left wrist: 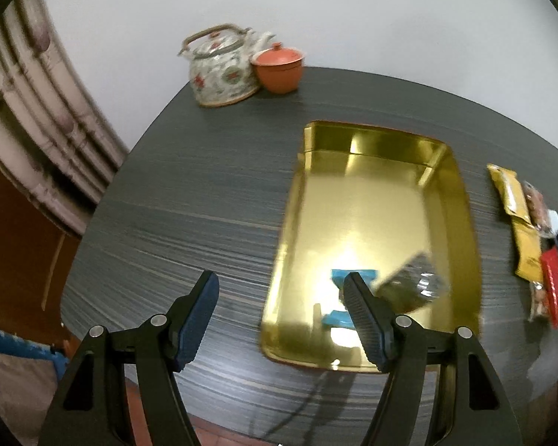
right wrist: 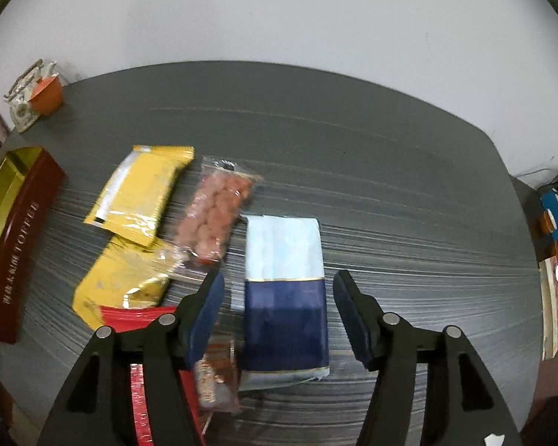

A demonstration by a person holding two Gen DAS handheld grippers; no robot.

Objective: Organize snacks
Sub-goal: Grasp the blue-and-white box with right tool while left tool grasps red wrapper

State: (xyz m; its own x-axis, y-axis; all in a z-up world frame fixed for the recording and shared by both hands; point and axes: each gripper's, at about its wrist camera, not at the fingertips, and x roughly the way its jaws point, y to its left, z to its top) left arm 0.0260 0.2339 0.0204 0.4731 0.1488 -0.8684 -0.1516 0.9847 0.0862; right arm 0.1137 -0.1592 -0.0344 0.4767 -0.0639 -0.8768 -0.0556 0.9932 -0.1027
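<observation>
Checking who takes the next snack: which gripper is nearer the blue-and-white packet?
Right. The right gripper hovers open over the blue-and-white packet; the left gripper is at the gold tray.

My left gripper (left wrist: 281, 290) points steeply down, its 2 black fingers with ribbed blue pads (left wrist: 201, 316) spread well apart and gripping nothing. The left finger tip sits slightly higher than the right in its own view. My right gripper (right wrist: 279, 290) also tilts steeply down, its 2 fingers parted with the blue pads (right wrist: 208, 316) clear of contact on both sides. Both views are smeared with motion blur. No hand or sleeve shows.
</observation>
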